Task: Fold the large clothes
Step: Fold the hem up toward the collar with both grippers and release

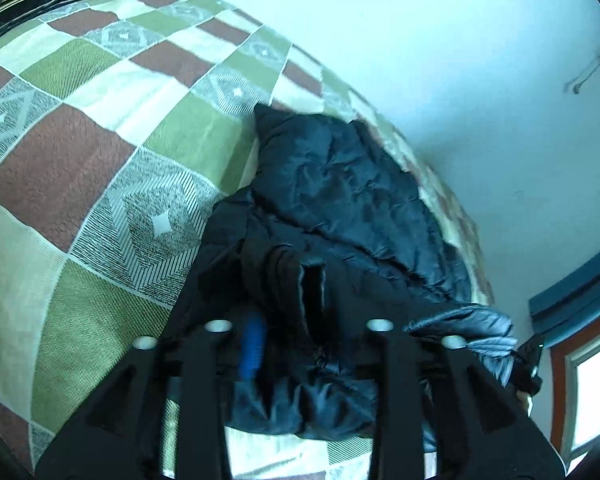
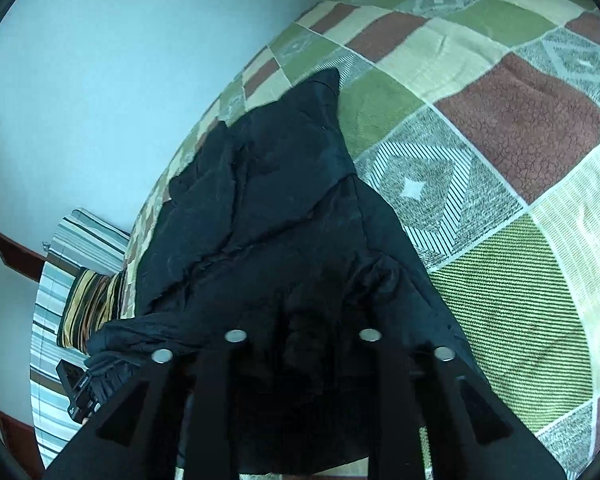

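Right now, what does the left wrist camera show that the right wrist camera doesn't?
Only the left wrist view shows a window frame at the lower right and a blue pad on one finger. Only the right wrist view shows a blue-and-white striped cloth at the bed's far edge. Both show the dark padded jacket lying on the patchwork bedspread, a yellow-striped pillow and the pale wall.
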`<control>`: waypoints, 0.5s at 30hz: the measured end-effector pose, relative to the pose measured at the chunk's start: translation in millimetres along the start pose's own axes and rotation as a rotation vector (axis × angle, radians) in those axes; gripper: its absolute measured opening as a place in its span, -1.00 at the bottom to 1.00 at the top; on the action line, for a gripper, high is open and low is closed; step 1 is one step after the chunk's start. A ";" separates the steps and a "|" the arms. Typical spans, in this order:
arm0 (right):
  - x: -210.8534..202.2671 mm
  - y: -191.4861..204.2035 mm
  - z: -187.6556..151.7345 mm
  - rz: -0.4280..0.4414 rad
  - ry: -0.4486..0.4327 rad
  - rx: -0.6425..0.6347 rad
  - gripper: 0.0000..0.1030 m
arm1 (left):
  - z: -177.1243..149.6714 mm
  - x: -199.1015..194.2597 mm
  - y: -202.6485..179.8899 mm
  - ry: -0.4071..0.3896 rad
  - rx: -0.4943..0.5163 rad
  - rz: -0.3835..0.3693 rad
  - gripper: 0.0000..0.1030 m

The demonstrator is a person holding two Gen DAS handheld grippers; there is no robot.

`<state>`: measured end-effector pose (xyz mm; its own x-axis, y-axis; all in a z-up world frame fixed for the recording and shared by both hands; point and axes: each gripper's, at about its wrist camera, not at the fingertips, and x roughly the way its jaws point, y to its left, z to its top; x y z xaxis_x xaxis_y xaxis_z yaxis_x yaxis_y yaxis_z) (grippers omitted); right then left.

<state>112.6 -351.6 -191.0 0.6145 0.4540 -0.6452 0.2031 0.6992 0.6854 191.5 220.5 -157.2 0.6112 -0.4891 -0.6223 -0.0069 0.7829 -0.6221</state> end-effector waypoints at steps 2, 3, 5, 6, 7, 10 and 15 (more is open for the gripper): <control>-9.7 2.6 0.7 0.019 -0.022 -0.005 -0.28 | 1.9 -12.6 -0.4 -0.021 -0.011 -0.041 0.10; -12.8 4.2 1.5 0.024 -0.029 -0.008 -0.21 | 2.5 -18.7 -0.3 -0.035 -0.014 -0.048 0.20; -21.9 7.2 2.8 0.034 -0.050 -0.019 -0.04 | 4.5 -29.3 1.2 -0.066 -0.023 -0.050 0.34; -24.5 9.4 2.7 0.037 -0.057 -0.029 0.02 | 5.8 -34.3 3.1 -0.079 -0.029 -0.055 0.35; -28.6 11.2 2.1 0.039 -0.062 -0.043 0.04 | 6.6 -38.1 4.9 -0.084 -0.032 -0.060 0.35; -36.8 15.6 0.1 0.032 -0.075 -0.077 0.10 | 6.1 -44.7 9.5 -0.080 -0.017 -0.048 0.35; -44.6 12.8 0.0 0.029 -0.102 -0.077 0.17 | -3.7 -54.5 20.5 -0.076 0.022 -0.046 0.35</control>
<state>87.8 -362.8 -153.4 0.6946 0.4187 -0.5850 0.1272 0.7289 0.6727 155.1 261.9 -137.7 0.6687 -0.4950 -0.5548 0.0393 0.7687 -0.6384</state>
